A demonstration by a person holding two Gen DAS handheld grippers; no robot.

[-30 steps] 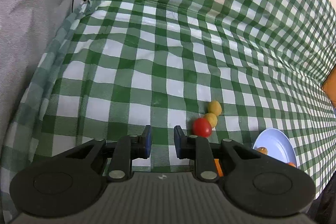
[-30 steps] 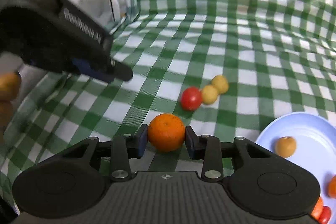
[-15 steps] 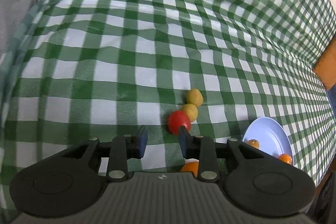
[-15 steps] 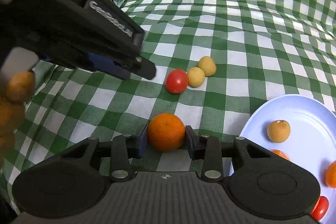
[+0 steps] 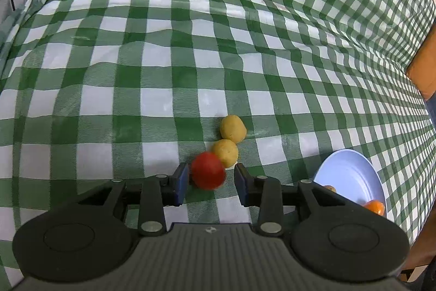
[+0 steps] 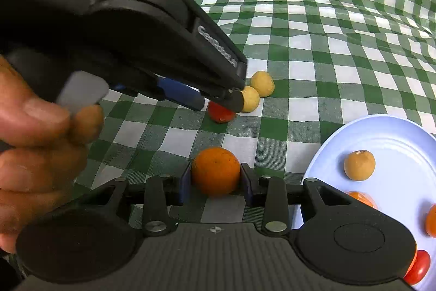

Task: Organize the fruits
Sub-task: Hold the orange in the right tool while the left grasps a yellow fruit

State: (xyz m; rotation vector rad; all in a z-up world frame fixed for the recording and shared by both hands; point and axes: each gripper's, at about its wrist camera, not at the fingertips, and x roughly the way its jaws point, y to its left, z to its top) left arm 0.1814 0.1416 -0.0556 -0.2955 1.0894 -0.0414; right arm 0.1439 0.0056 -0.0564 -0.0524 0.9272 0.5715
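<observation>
Left gripper (image 5: 209, 180): jaws opening around the tomato (image 5: 208, 174), not yet pinching
Right gripper (image 6: 215, 180): clenched on the orange (image 6: 215, 171)
Risk: a fingertip could nudge the tomato into the yellow fruit (image 5: 225, 153) touching it, rolling both away

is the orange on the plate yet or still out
Out. The orange sits between the right gripper fingers, above the checked cloth, left of the plate.
</observation>
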